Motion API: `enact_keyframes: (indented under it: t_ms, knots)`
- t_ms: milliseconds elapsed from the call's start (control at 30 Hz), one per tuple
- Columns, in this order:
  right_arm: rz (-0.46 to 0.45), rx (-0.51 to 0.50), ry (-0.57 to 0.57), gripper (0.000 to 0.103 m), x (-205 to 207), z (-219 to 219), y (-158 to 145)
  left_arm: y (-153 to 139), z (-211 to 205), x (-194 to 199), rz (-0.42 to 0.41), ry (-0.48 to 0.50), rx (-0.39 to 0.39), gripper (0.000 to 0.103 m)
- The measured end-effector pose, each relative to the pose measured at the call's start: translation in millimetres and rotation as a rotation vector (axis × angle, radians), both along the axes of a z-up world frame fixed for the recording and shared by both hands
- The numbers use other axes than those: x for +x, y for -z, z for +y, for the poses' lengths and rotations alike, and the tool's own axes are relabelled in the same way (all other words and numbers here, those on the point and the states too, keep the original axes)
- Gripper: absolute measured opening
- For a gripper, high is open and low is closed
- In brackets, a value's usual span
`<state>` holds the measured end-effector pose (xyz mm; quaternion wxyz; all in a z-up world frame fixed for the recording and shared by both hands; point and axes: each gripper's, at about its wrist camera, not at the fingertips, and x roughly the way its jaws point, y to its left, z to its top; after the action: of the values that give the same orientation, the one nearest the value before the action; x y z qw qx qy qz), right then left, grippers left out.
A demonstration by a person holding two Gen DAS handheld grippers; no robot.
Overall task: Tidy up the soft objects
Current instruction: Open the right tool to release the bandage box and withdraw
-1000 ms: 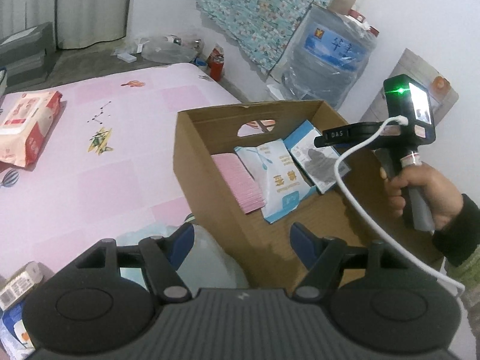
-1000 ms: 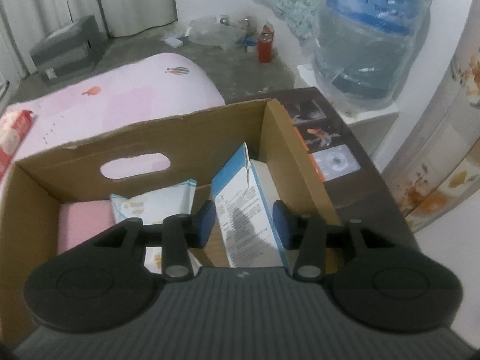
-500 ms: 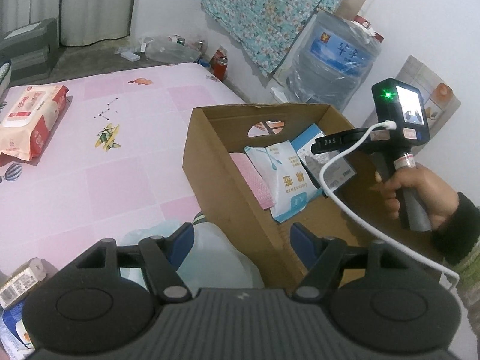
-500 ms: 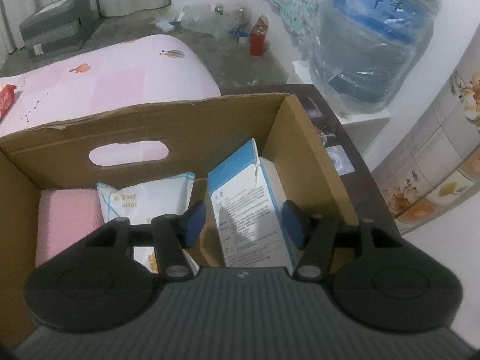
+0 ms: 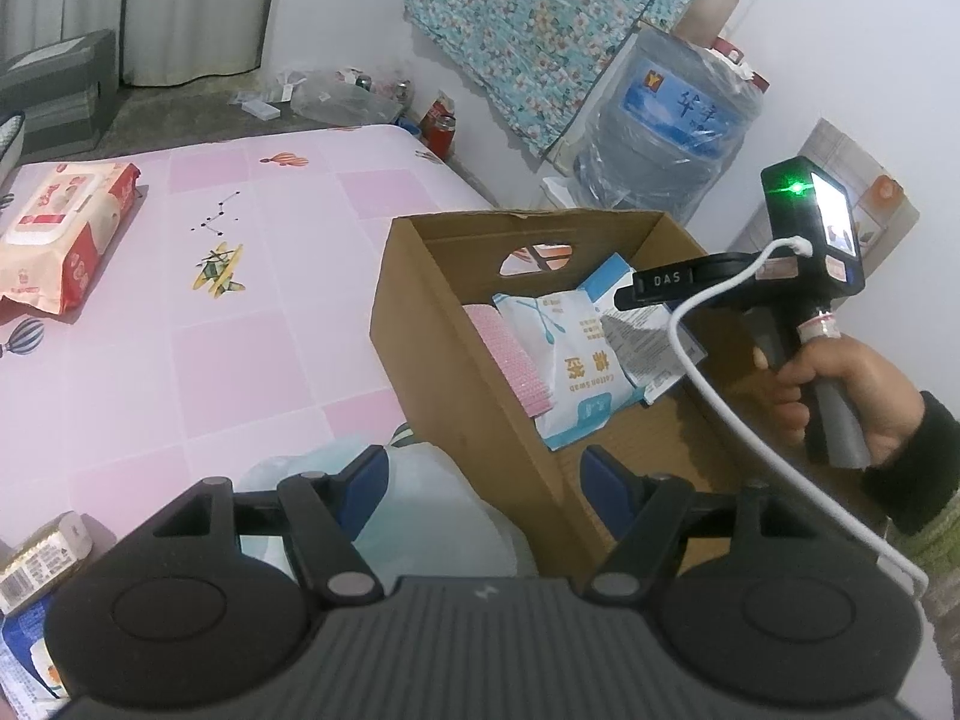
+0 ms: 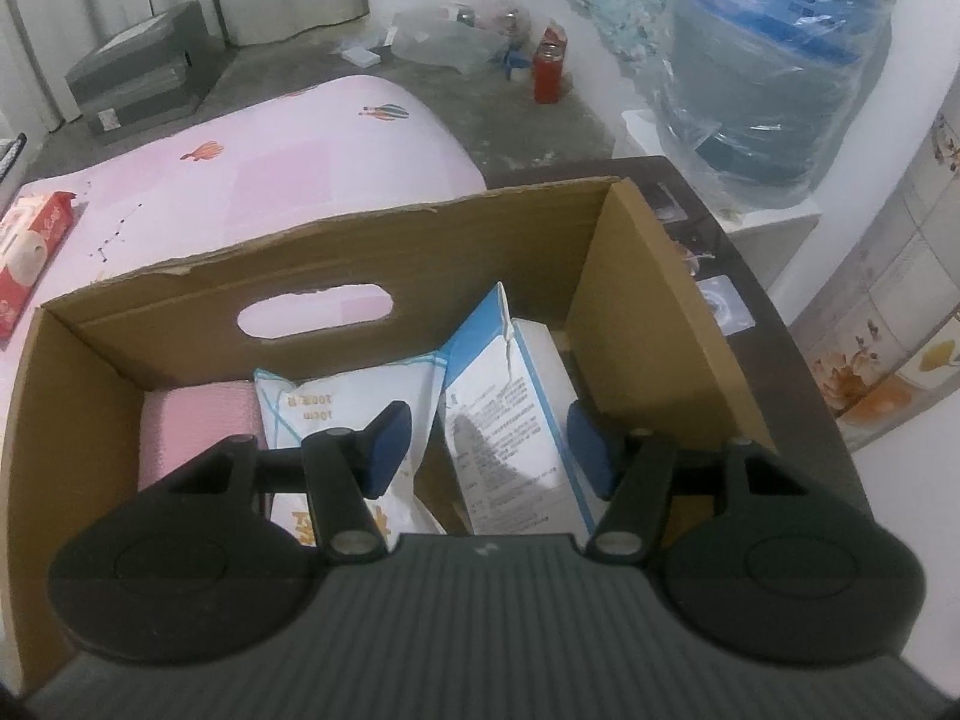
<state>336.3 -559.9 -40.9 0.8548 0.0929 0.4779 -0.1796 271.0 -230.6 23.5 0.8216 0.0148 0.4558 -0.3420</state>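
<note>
A cardboard box (image 5: 420,348) (image 6: 420,252) stands by the pink mat. Inside lie a pink pad (image 5: 510,354) (image 6: 198,438), a white cotton swab pack (image 5: 576,360) (image 6: 336,402) and a blue-and-white packet (image 5: 636,330) (image 6: 504,414). My right gripper (image 6: 489,450) is open above the blue-and-white packet, which stands free between the fingers; it also shows in the left wrist view (image 5: 660,288). My left gripper (image 5: 486,480) is open and empty over a clear plastic bag (image 5: 420,516) beside the box.
A red wet-wipes pack (image 5: 66,234) (image 6: 30,252) lies far left on the pink mat (image 5: 210,324). Small packets (image 5: 36,564) lie at the near left. A water jug (image 5: 672,144) (image 6: 774,72), a red can (image 6: 547,73) and grey boxes (image 6: 144,72) stand beyond.
My right gripper has opened wider and pulled up and back from the blue-and-white packet, which stays in the box. My left gripper has drawn back and left from the box.
</note>
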Motion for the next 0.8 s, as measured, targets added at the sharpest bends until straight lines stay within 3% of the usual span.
enact_keyframes:
  t_ms: [267,500,800]
  knots:
    - [0.033,-0.008,0.005,0.062,6.8,-5.5,8.6,1.2,2.7,1.0,0.005,-0.001,0.002,0.072]
    - [0.025,0.024,-0.006,0.078,8.2,-3.0,4.6,1.9,4.5,0.7,0.012,-0.008,-0.001,0.072]
    - [0.055,0.081,0.013,0.078,12.2,-1.6,20.0,1.3,11.8,0.0,0.011,-0.020,-0.003,0.072]
